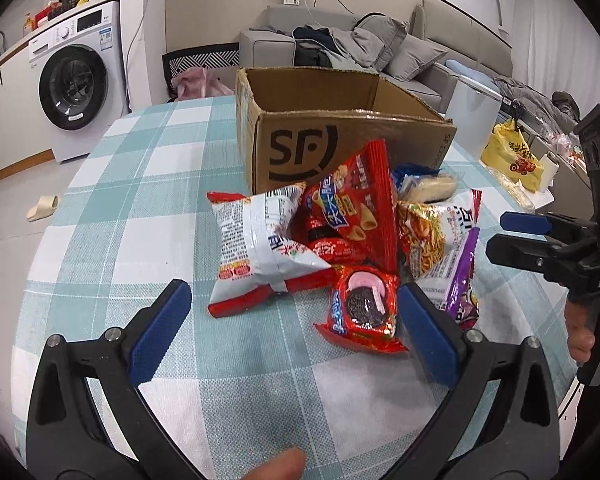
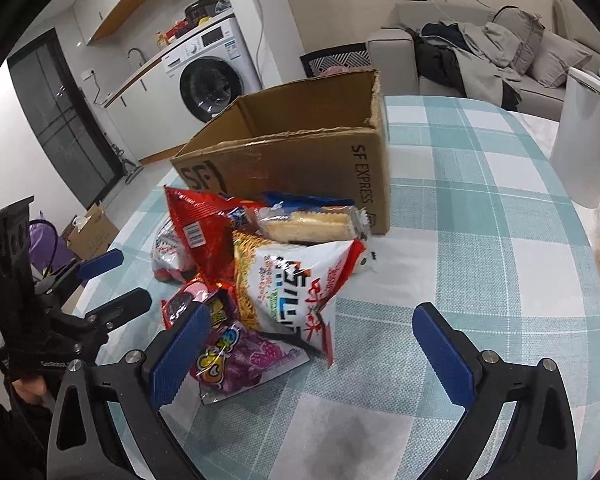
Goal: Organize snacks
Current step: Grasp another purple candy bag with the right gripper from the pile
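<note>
A pile of snack packets lies on the checked tablecloth in front of an open SF cardboard box (image 1: 300, 148) (image 2: 300, 160). It holds a white noodle packet (image 1: 260, 244), a red chips bag (image 1: 352, 204) (image 2: 204, 236), a red Oreo pack (image 1: 364, 312), a second noodle packet (image 2: 296, 284), a purple candy bag (image 2: 236, 356) and a cracker pack (image 2: 308, 220). My left gripper (image 1: 292, 320) is open just short of the Oreo pack. My right gripper (image 2: 312, 344) is open, its left finger beside the purple bag. Both are empty.
The table (image 1: 120, 208) is round with a teal and white cloth. A white bin (image 2: 584, 136) and a yellow bag (image 1: 512, 156) stand at its right side. A washing machine (image 1: 76, 80) and a grey sofa (image 1: 360, 40) are beyond.
</note>
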Demonstrator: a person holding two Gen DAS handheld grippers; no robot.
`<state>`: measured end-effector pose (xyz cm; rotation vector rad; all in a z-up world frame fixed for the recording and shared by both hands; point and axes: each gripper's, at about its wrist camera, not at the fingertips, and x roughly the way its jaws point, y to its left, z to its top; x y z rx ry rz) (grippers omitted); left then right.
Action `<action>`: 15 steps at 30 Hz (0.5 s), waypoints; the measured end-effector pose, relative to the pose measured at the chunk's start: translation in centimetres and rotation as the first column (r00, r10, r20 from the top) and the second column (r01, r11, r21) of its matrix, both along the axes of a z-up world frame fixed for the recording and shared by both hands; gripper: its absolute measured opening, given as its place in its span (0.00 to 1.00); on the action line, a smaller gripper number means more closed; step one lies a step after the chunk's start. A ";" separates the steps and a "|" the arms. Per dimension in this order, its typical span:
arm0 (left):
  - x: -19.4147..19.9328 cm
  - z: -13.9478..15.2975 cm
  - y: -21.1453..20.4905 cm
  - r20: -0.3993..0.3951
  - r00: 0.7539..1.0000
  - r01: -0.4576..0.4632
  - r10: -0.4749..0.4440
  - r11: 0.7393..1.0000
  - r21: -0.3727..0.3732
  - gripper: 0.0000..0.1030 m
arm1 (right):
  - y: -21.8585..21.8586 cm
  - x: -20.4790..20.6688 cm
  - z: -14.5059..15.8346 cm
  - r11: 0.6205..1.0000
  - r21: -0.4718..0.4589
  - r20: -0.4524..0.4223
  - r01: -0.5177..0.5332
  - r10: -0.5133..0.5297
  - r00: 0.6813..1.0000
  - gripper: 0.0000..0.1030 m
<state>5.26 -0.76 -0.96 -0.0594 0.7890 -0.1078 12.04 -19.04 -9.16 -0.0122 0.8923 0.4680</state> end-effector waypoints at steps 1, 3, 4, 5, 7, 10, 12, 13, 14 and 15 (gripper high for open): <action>0.0 -0.2 0.0 -0.005 1.000 0.003 -0.003 1.000 0.001 1.00 | 0.2 -0.1 -0.1 1.000 0.001 -0.008 -0.015 0.015 1.000 1.00; 0.0 -0.2 0.0 -0.004 1.000 0.001 -0.001 1.000 0.006 1.00 | 0.6 -0.6 0.0 0.999 -0.002 -0.004 -0.049 0.049 0.999 1.00; -0.1 -0.2 0.1 -0.004 1.000 0.001 -0.001 1.000 0.005 1.00 | 0.9 -0.8 0.1 0.998 -0.007 0.003 -0.063 0.063 0.998 1.00; 0.0 -0.2 0.1 -0.005 1.000 0.004 -0.004 1.000 0.002 1.00 | 1.2 -1.1 0.2 0.996 -0.009 0.009 -0.084 0.084 0.996 1.00; 0.0 -0.1 0.2 -0.010 1.000 0.006 -0.006 1.000 0.002 1.00 | 1.9 -1.8 0.6 0.991 -0.002 0.024 -0.133 0.133 0.991 1.00; -0.1 0.1 0.2 -0.005 1.000 0.003 -0.003 1.000 0.002 1.00 | 3.3 -2.6 0.3 0.981 -0.008 0.025 -0.195 0.196 0.980 0.99; -0.2 0.2 0.2 -0.012 1.000 0.010 -0.010 1.000 -0.008 1.00 | 3.9 -2.8 -0.1 0.976 -0.024 0.016 -0.216 0.216 0.976 0.99; -0.2 0.2 0.1 -0.015 1.000 0.013 -0.013 1.000 -0.010 1.00 | 4.1 -2.9 -0.3 0.974 -0.027 0.015 -0.224 0.224 0.974 0.98; -0.2 0.2 0.1 -0.016 1.000 0.016 -0.016 1.000 -0.008 1.00 | 4.3 -3.0 -0.5 0.972 -0.025 0.011 -0.235 0.235 0.972 0.97; -0.2 0.2 0.0 -0.016 1.000 0.019 -0.019 1.000 -0.005 1.00 | 4.5 -3.0 -0.7 0.970 -0.022 0.008 -0.243 0.244 0.970 0.94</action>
